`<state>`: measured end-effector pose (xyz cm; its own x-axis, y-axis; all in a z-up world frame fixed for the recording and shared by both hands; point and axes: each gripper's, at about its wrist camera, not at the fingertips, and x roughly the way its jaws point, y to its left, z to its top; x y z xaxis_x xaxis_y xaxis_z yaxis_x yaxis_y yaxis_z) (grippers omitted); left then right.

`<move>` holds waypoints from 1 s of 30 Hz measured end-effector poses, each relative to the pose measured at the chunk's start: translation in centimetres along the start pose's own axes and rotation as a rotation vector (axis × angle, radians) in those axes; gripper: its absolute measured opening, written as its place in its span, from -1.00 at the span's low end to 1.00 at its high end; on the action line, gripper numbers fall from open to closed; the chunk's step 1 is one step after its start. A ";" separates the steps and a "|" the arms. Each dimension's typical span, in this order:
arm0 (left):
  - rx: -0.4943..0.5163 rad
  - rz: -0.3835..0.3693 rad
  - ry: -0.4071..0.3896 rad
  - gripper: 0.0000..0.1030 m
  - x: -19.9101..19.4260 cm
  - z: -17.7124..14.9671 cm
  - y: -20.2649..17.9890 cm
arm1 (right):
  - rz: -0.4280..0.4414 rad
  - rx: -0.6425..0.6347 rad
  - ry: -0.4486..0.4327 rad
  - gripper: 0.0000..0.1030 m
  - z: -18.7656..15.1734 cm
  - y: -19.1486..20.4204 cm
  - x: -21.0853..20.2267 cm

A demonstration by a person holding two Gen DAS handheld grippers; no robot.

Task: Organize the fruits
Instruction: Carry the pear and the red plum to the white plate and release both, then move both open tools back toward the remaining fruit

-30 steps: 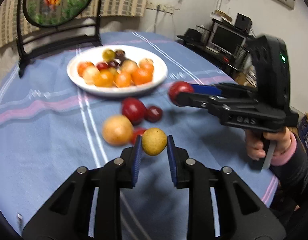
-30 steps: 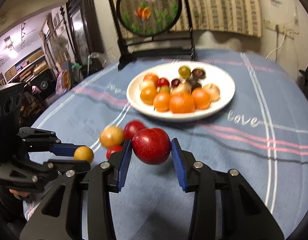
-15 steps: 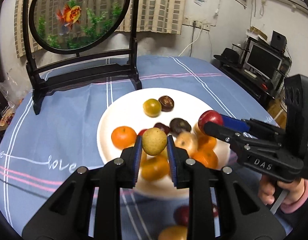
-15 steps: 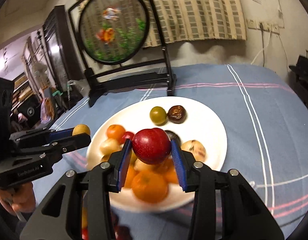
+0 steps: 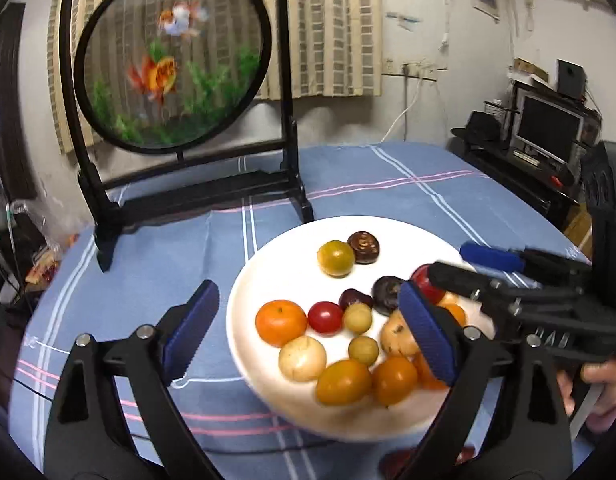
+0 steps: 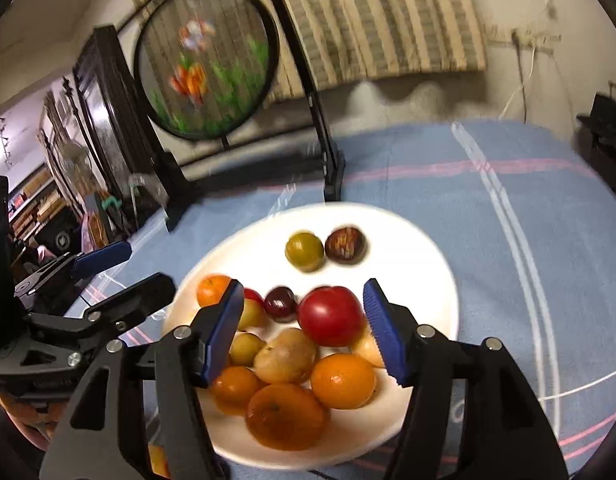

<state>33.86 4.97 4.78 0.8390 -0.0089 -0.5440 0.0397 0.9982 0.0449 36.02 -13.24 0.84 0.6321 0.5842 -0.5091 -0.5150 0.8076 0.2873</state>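
Note:
A white plate [image 5: 268,276] [image 6: 419,248] on the blue tablecloth holds several fruits. My left gripper [image 5: 308,332] hangs open over the plate's left half; a small yellow fruit [image 5: 357,317] lies below among the others. My right gripper [image 6: 304,328] is open over the plate's front; the red apple [image 6: 331,316] rests on the pile between its blue pads, touching neither. In the left wrist view the right gripper [image 5: 459,264] is at the right with the apple [image 5: 425,286] partly hidden behind it. The left gripper [image 6: 144,268] shows at the left of the right wrist view.
A black-framed round goldfish screen [image 5: 172,64] [image 6: 208,64] stands behind the plate. A dark red fruit [image 5: 395,460] lies on the cloth in front of the plate. A desk with a monitor [image 5: 547,124] is at the right.
Both grippers moved on over the plate and opened. The left let go of the yellow fruit and the right let go of the red apple; both fruits now lie on the plate.

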 end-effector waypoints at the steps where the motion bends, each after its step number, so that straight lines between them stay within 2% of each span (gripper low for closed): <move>1: -0.010 0.008 -0.012 0.83 -1.0 -0.2 0.1 | 0.006 -0.001 -0.007 0.22 0.0 0.1 -0.7; 4: -0.044 0.038 -0.022 0.95 -3.6 -1.3 0.6 | 0.020 0.008 -0.017 0.22 -0.9 0.5 -3.2; 6: -0.069 0.043 -0.019 0.96 -5.0 -2.5 0.9 | 0.037 0.019 -0.011 0.22 -1.8 0.6 -4.3; 9: -0.142 0.027 -0.014 0.96 -7.3 -5.8 1.8 | 0.063 0.006 0.013 0.22 -4.0 1.2 -5.8; 12: -0.199 0.001 -0.006 0.96 -8.2 -8.9 2.4 | 0.057 -0.100 0.078 0.22 -6.7 3.0 -6.4; 13: -0.222 0.018 0.037 0.96 -8.3 -9.6 2.7 | 0.045 -0.127 0.092 0.22 -7.3 3.5 -6.4; 15: -0.273 -0.007 0.025 0.96 -9.3 -10.5 3.3 | 0.029 -0.172 0.126 0.22 -8.6 4.4 -6.5; 18: -0.323 0.003 0.021 0.96 -10.0 -11.5 4.2 | 0.044 -0.202 0.184 0.22 -9.7 5.3 -6.5; 23: -0.323 0.047 -0.003 0.96 -10.8 -12.0 4.4 | 0.037 -0.253 0.237 0.13 -10.8 6.0 -5.8; 26: -0.298 0.051 -0.003 0.96 -10.9 -11.9 4.0 | 0.022 -0.291 0.270 0.04 -11.6 6.5 -5.2; 30: -0.281 0.035 0.012 0.96 -10.7 -11.9 3.6 | 0.007 -0.306 0.287 0.04 -12.0 6.6 -4.6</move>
<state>18.59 9.33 0.79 0.8307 0.0254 -0.5562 -0.1429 0.9752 -0.1688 22.81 -11.59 -4.63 0.4636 0.5083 -0.7257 -0.6939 0.7176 0.0594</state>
